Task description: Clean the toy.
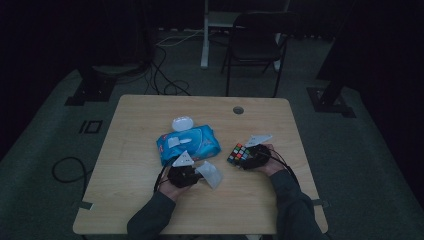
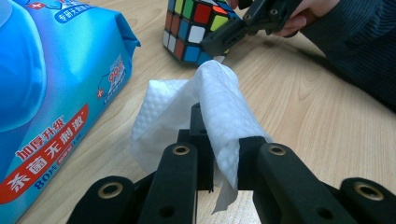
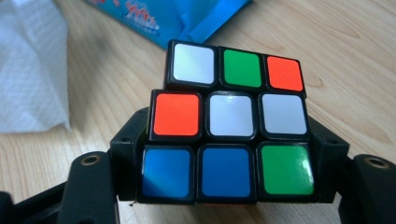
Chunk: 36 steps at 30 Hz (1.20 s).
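Note:
A scrambled Rubik's cube (image 1: pixel 239 154) sits at the table's right, and my right gripper (image 1: pixel 250 158) is shut on it. In the right gripper view the black jaws press both sides of the cube (image 3: pixel 229 126), whose top face shows white, green, orange and blue stickers. My left gripper (image 1: pixel 192 175) is shut on a crumpled white wet wipe (image 1: pixel 210 173). In the left gripper view the wipe (image 2: pixel 219 102) is pinched between the jaws and bulges upward, close to the cube (image 2: pixel 189 28).
A blue wet-wipe pack (image 1: pixel 187 143) lies mid-table behind the left gripper, with a white round lid (image 1: pixel 182 123) just beyond it. The wooden table (image 1: pixel 135 115) has a cable hole (image 1: pixel 238 110) at the back right. A dark chair (image 1: pixel 255 45) stands beyond the table.

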Motion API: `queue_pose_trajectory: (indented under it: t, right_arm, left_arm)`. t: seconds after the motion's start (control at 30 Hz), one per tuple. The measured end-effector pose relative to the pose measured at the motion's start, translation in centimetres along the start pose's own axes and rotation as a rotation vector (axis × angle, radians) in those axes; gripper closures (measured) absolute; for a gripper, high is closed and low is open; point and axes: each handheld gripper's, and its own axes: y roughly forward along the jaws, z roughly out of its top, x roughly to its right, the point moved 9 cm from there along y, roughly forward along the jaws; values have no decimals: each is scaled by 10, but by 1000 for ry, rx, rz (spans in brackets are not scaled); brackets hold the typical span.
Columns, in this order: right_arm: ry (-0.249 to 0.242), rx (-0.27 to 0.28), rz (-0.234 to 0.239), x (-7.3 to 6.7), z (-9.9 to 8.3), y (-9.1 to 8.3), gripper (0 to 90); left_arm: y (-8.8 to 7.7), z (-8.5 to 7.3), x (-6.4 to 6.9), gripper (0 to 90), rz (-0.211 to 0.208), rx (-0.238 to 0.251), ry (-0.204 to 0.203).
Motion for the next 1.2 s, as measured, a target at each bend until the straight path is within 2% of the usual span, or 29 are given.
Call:
queue_pose_trajectory:
  t: [0.1, 0.37, 0.67, 0.87, 1.2]
  right_arm:
    - [17, 18, 4, 1, -1, -1, 340]
    - [26, 13, 6, -2, -2, -2, 343]
    - [45, 21, 53, -15, 5, -3, 344]
    - [36, 30, 81, -28, 13, -3, 343]
    - [19, 38, 84, -39, 18, -2, 343]
  left_arm:
    - [0, 0, 0, 829, 0, 0, 0]
    - [0, 5, 1, 829, 2, 4, 8]
    - [4, 15, 3, 842, 7, 5, 32]
    - [6, 21, 5, 851, 9, 15, 37]
    - [10, 29, 9, 854, 13, 20, 60]
